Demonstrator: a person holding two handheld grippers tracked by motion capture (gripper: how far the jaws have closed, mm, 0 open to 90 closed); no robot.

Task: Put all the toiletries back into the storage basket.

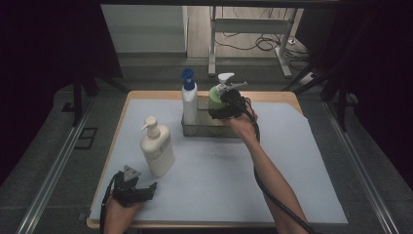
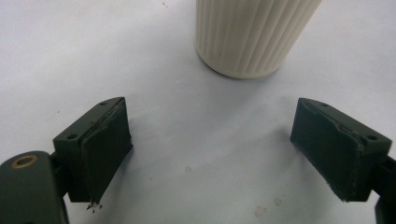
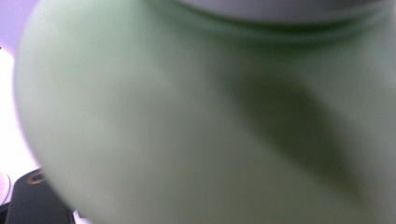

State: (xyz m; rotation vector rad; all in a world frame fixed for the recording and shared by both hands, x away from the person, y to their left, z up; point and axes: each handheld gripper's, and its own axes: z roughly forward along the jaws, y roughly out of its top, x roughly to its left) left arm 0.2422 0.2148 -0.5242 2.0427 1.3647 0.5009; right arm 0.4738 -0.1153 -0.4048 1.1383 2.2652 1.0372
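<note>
Right gripper (image 1: 225, 106) looks clamped on the green bottle (image 1: 216, 97) over the tray (image 1: 192, 129), so I'd lower it straight; left gripper (image 2: 212, 149) rests spread wide.

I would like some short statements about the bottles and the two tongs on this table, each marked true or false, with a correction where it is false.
1. The left tongs are open, with nothing between their jaws. True.
2. The cream pump bottle stands inside the metal tray. False: it stands on the white table cover, in front of the tray and to its left.
3. The right tongs are at the green bottle, at the tray. True; whether the jaws are closed on it cannot be seen.
4. The white bottle with the blue cap lies on its side. False: it stands upright at the tray's left end.
5. The green bottle has a red pump top. False: its top is white.
</note>
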